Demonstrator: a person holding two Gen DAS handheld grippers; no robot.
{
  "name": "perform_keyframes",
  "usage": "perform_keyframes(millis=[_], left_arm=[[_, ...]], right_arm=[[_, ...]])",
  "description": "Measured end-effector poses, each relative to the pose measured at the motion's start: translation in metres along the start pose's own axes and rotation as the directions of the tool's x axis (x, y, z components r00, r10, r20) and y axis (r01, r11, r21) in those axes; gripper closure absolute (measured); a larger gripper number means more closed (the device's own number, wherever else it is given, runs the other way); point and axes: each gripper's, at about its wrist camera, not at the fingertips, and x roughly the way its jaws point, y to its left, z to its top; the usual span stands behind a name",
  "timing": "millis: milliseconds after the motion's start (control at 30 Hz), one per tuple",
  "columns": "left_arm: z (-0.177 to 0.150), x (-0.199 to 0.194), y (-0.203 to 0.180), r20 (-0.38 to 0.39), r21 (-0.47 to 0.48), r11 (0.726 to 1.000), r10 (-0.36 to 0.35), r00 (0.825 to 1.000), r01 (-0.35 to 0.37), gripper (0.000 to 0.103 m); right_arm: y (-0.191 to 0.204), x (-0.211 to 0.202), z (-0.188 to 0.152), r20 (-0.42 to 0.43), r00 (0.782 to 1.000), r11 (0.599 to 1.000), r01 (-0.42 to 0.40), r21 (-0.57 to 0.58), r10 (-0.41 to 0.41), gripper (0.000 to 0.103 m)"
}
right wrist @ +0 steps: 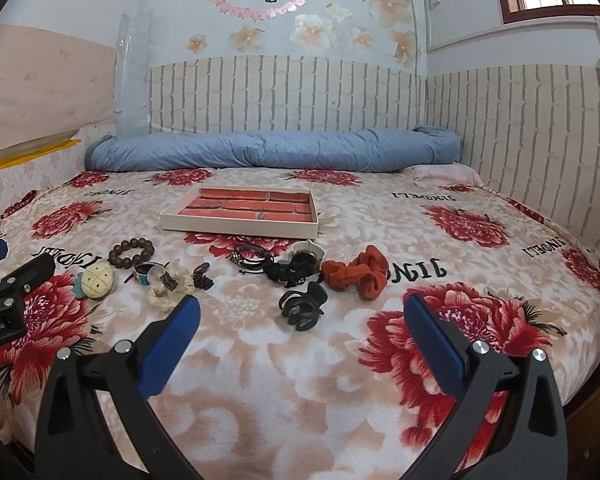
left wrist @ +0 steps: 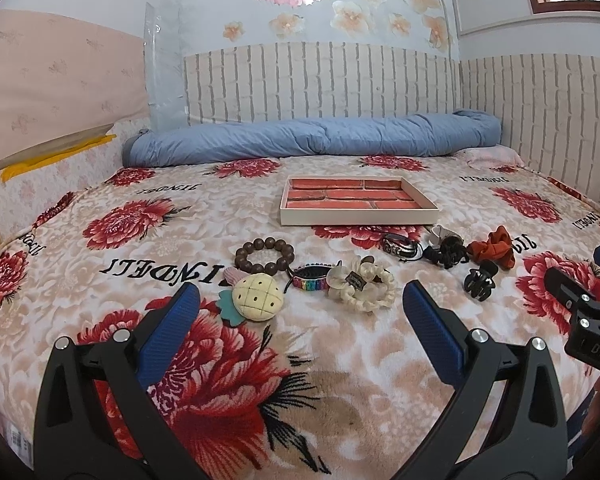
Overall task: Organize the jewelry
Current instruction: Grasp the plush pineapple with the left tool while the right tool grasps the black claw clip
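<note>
Scattered in a loose row across the flowered bedspread [left wrist: 100,280] lie the accessories. From the left: a wooden bead bracelet [left wrist: 265,257], a cream pineapple-shaped plush clip [left wrist: 258,298] just in front of it, a rainbow-beaded band [left wrist: 310,277] touching a cream scrunchie with a bow [left wrist: 360,286]. Farther right sit a dark metal-trimmed bracelet [left wrist: 400,247], a black scrunchie [left wrist: 448,254] with a grey item behind it that is too small to name, a rust-orange scrunchie [right wrist: 358,272] and, nearer the camera, a black claw clip [right wrist: 302,306].

Behind the row, well apart from every piece, rests a shallow white tray [left wrist: 358,216] with a red brick-patterned lining; nothing lies in it.

Both tools hover above the near part of the bed. The left tool [left wrist: 300,304] has its blue-padded fingers spread wide and grips nothing, pointing toward the pineapple clip and cream scrunchie. The right tool [right wrist: 302,316] is likewise spread wide and empty, with the claw clip between its tips.

At the far end, a rolled blue quilt [right wrist: 268,152] lies along the brick-patterned wall panel [right wrist: 280,96].
</note>
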Motion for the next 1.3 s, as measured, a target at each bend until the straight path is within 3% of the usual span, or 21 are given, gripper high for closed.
perform_keyframes(millis=[633,1000,1300], left_arm=[[-0.016,0.026,0.013,-0.054,-0.001,1.0,-0.022,0.998,0.022,0.005],[-0.014,0.069,0.032,-0.116,-0.036,0.999,0.0,0.993,-0.004,0.005],[0.001,0.113,0.04,-0.153,-0.031,0.999,0.037,0.988,-0.042,0.005]], right_arm=[[0.015,0.03,-0.011,-0.065,0.998,0.999,0.004,-0.037,-0.006,0.004],[0.017,0.066,-0.012,-0.114,0.993,0.999,0.006,-0.038,-0.01,0.004],[0.004,0.108,-0.004,-0.168,0.986,0.999,0.018,0.029,-0.013,0.004]])
